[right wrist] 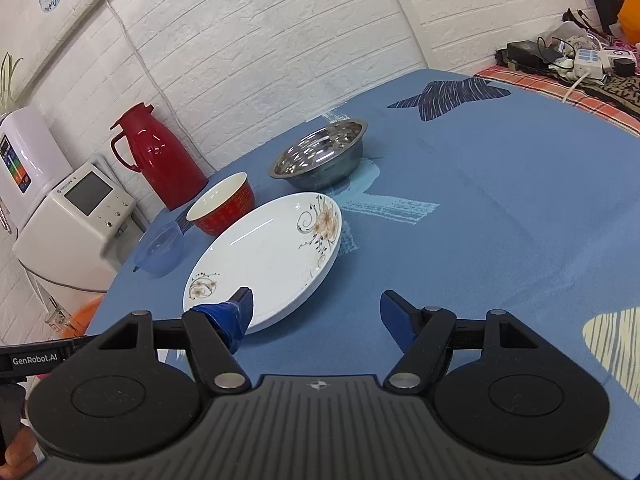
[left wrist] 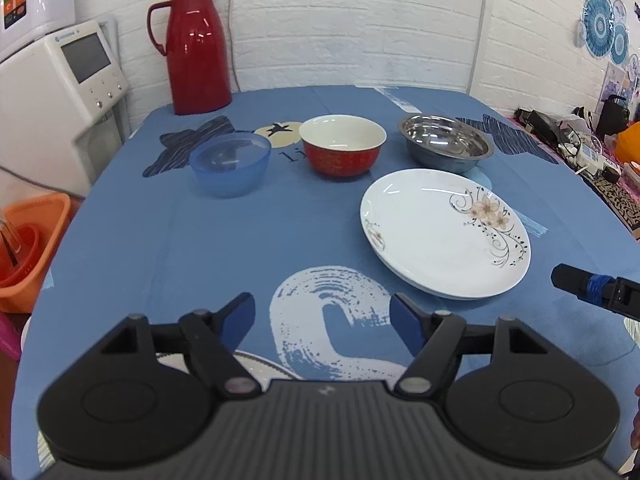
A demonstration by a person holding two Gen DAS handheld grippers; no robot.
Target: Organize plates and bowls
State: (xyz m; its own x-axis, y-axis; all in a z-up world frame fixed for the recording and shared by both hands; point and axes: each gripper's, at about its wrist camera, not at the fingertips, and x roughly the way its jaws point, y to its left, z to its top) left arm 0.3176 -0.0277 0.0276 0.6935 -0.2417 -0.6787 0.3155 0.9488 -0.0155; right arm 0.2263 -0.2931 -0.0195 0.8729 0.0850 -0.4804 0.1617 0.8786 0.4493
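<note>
So both grippers are empty with their jaws spread wide. The left gripper hangs over bare blue tablecloth, and the right gripper sits low, with 1 finger just over the near rim of the white plate.

That plate looks like a stack of 2 in the left view, and it lies in front of the 3 bowls lined up behind it: blue plastic bowl, red bowl, steel bowl.

My worry is the plate. It's glossy and lies flat on cloth, so a pinch on the thin rim could slip, or lift only the top 1 and drag the other. Nesting could go wrong too: the red bowl looks ceramic, so dropping it into the steel bowl could chip it. The red jug is well clear.
</note>
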